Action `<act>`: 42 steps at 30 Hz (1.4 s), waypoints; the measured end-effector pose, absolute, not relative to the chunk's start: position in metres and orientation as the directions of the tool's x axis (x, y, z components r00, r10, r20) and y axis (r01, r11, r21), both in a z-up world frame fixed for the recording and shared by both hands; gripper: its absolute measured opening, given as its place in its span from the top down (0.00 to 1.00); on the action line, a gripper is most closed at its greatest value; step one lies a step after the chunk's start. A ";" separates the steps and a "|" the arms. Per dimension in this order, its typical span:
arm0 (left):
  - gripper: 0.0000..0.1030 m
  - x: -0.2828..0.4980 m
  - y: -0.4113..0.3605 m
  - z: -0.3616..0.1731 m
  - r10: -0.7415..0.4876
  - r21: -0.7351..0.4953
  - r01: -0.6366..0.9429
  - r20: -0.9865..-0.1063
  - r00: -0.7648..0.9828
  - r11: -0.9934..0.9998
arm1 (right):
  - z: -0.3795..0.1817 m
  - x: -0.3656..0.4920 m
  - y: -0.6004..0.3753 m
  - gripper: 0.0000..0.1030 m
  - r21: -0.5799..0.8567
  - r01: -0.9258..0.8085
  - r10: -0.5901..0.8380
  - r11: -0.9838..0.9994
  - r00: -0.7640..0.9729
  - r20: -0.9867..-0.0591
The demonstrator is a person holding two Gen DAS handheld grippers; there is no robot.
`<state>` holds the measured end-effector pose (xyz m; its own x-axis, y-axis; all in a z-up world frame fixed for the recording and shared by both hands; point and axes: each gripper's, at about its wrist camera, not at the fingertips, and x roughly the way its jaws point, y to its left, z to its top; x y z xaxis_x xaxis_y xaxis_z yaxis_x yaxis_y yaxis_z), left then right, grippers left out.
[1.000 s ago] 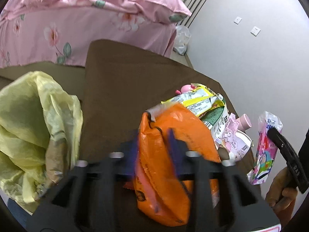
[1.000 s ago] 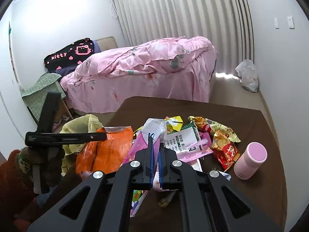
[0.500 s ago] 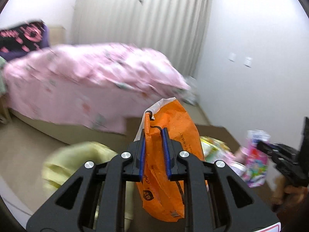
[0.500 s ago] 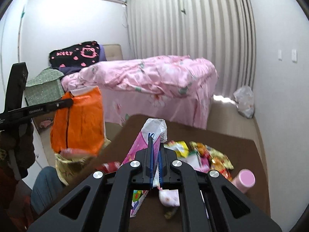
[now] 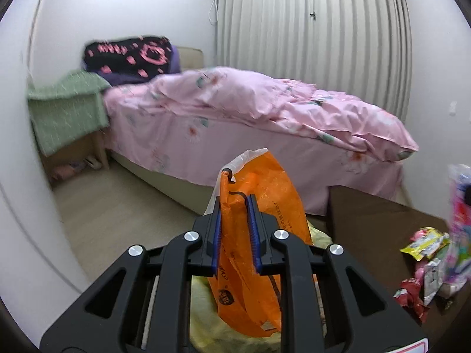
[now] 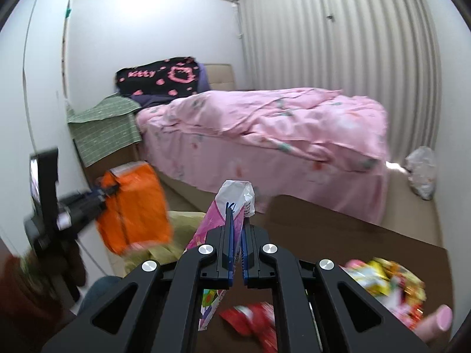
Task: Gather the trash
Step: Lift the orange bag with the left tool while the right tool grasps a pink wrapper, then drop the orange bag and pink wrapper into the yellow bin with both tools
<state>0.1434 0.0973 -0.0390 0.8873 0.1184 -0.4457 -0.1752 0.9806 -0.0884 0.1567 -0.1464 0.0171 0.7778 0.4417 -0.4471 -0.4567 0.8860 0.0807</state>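
My left gripper is shut on an orange snack bag and holds it in the air above the yellow trash bag, left of the brown table. It also shows in the right wrist view with the orange bag over the yellow bag. My right gripper is shut on a pink and white wrapper, lifted above the table's left edge. The same wrapper appears blurred at the right of the left wrist view.
Several loose wrappers lie on the table, also in the right wrist view, beside a pink bottle and a red wrapper. A pink bed stands beyond the table. A white bag lies on the floor by the wall.
My left gripper has lifted the orange bag off the table and swung it left over the yellow bag. My right gripper has risen and moved left with the pink wrapper.
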 end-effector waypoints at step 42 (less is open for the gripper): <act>0.51 0.168 0.157 -0.100 -0.091 -0.452 -0.289 -0.651 0.754 0.844 | -0.094 0.251 -0.024 0.54 0.167 -0.621 0.517 0.766 0.441 -0.734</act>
